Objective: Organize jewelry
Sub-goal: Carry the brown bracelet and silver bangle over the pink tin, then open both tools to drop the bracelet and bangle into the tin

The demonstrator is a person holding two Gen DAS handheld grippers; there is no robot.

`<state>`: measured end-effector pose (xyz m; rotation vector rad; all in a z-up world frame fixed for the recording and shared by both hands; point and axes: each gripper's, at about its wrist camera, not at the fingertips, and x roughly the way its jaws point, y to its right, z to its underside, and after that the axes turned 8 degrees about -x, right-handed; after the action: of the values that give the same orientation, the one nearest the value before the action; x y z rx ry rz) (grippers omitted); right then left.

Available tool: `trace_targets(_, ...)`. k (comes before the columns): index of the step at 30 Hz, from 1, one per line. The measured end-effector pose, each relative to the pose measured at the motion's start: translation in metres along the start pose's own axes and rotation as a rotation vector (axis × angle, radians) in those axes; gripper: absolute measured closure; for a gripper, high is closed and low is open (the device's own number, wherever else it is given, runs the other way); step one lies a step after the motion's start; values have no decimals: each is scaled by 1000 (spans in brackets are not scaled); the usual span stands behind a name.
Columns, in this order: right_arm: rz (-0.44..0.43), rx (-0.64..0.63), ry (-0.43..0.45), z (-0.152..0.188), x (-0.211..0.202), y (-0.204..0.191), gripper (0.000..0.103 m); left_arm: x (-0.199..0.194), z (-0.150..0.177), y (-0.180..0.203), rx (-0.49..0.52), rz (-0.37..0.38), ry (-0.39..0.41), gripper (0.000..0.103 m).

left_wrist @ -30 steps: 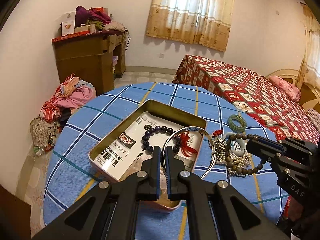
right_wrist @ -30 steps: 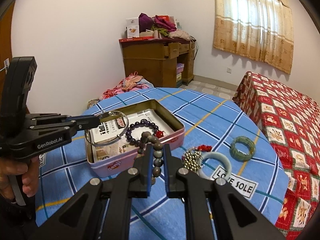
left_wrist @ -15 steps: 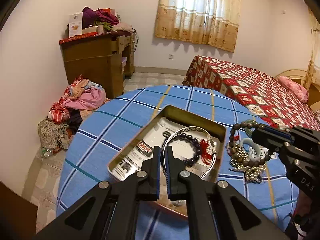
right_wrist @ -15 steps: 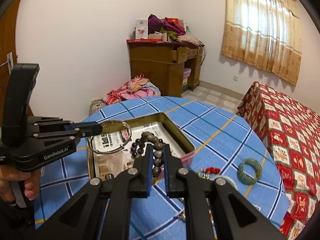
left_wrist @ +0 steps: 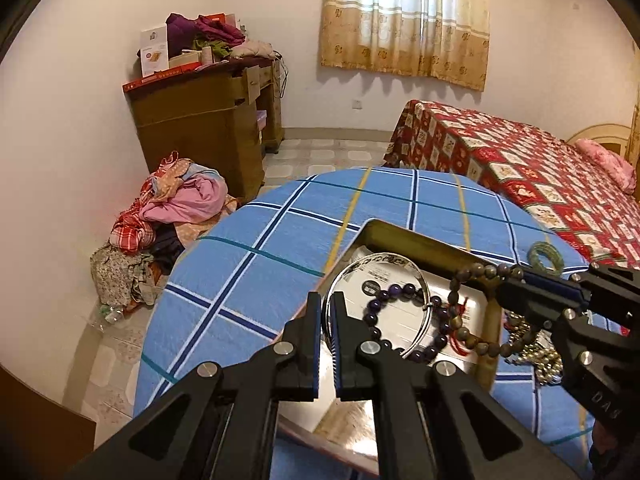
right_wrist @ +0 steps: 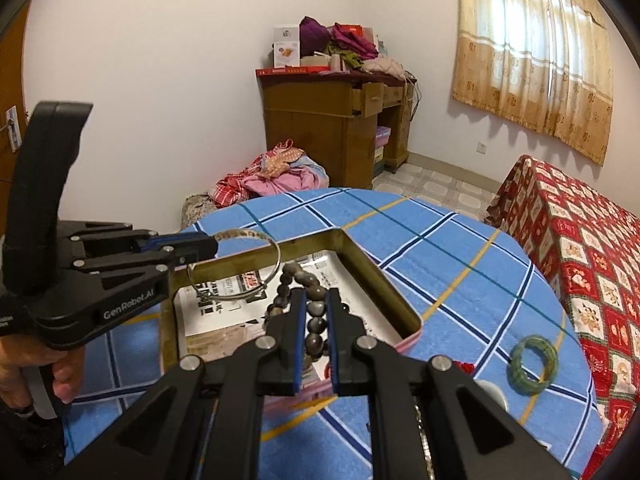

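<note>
Left tool: clenched on silver bangle, held over the tin.
Right tool: clenched on brown bead bracelet, hanging above the tin.
Tin: open, on the blue checked desk; purple bead bracelet lies inside.
Green bangle: on the desk, apart from the tin.

White walls, tiled floor. Wooden desk sitting at 10 o'clock w/ clutter piling on top, clothes heap lying below it. Daylight glowing thru beige curtains at 12. Bed w/ red patterned cover stretching at 2.
</note>
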<state>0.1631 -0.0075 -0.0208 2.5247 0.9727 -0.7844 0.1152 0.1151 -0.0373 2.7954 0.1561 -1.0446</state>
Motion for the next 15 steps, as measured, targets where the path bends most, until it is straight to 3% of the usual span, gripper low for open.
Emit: trace_targets(15,-10,9,-69,6,25,0,92,24,-1,2,28,-33,-48,100)
